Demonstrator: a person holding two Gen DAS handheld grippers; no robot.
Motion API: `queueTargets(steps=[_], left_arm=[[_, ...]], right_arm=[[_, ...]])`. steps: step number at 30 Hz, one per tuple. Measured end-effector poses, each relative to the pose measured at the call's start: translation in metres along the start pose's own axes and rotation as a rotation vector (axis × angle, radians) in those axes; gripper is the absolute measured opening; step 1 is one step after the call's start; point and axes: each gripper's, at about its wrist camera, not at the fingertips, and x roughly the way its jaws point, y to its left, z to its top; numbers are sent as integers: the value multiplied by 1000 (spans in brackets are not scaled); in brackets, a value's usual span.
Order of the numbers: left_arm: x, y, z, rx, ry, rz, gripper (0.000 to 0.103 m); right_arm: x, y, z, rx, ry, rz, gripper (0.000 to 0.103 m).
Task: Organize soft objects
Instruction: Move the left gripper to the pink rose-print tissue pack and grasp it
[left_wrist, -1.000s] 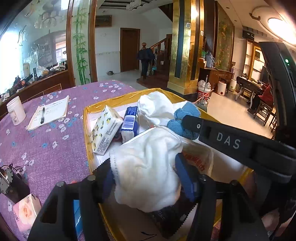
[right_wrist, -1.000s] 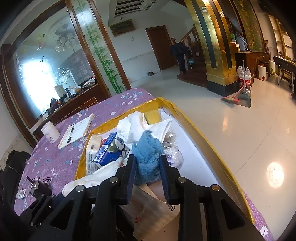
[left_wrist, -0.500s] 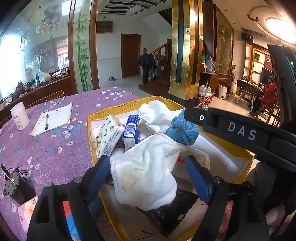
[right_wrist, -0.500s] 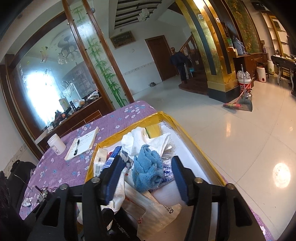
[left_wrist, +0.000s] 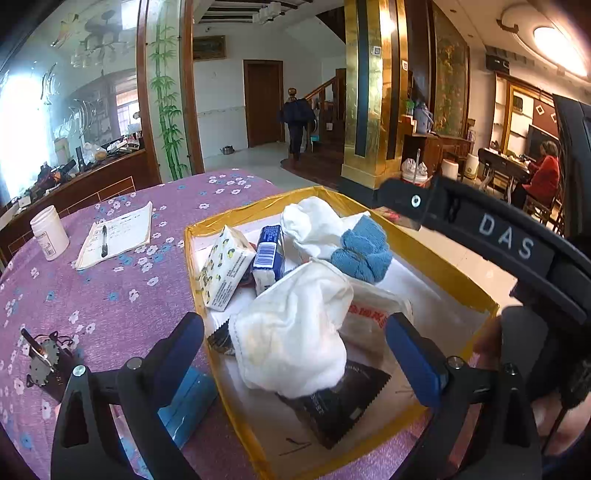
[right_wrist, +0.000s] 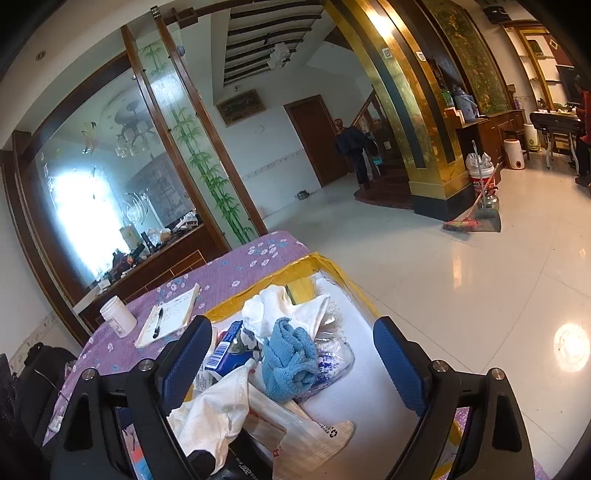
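Note:
A yellow-rimmed box (left_wrist: 443, 258) on the purple table holds the soft things. A crumpled white cloth (left_wrist: 295, 332) lies at its front, between the fingers of my left gripper (left_wrist: 295, 354). The jaws are opening and the pads stand clear of the cloth. A blue cloth (right_wrist: 290, 360) rests on a clear bag mid-box, below my right gripper (right_wrist: 291, 354). Its jaws are opening too, with wide gaps on both sides. In the left wrist view the blue cloth (left_wrist: 364, 251) sits beside a second white cloth (left_wrist: 314, 225), under the right gripper's black body (left_wrist: 480, 232).
Also in the box are two tissue packs (left_wrist: 225, 273), a printed plastic bag (right_wrist: 295, 432) and a black packet (left_wrist: 340, 402). On the table lie a notebook with pen (left_wrist: 118, 236), a white jar (left_wrist: 50, 232) and a small device (left_wrist: 42, 360). Right of the box is open floor (right_wrist: 480, 295).
Both grippers have opened. The left let go of the white cloth, the right let go of the blue cloth, and both cloths now lie loose in the box. The right gripper rose slightly.

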Motion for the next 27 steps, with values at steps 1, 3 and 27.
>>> queueTargets(steps=[1, 3, 27], left_arm=[[-2, -1, -1, 7, 0, 4, 98], [-6, -2, -2, 22, -2, 11, 98], [-98, 79, -33, -110, -81, -10, 98]], right_arm=[[0, -1, 0, 6, -3, 9, 93], [1, -2, 0, 15, -2, 22, 94], [-19, 4, -5, -25, -97, 40, 96]])
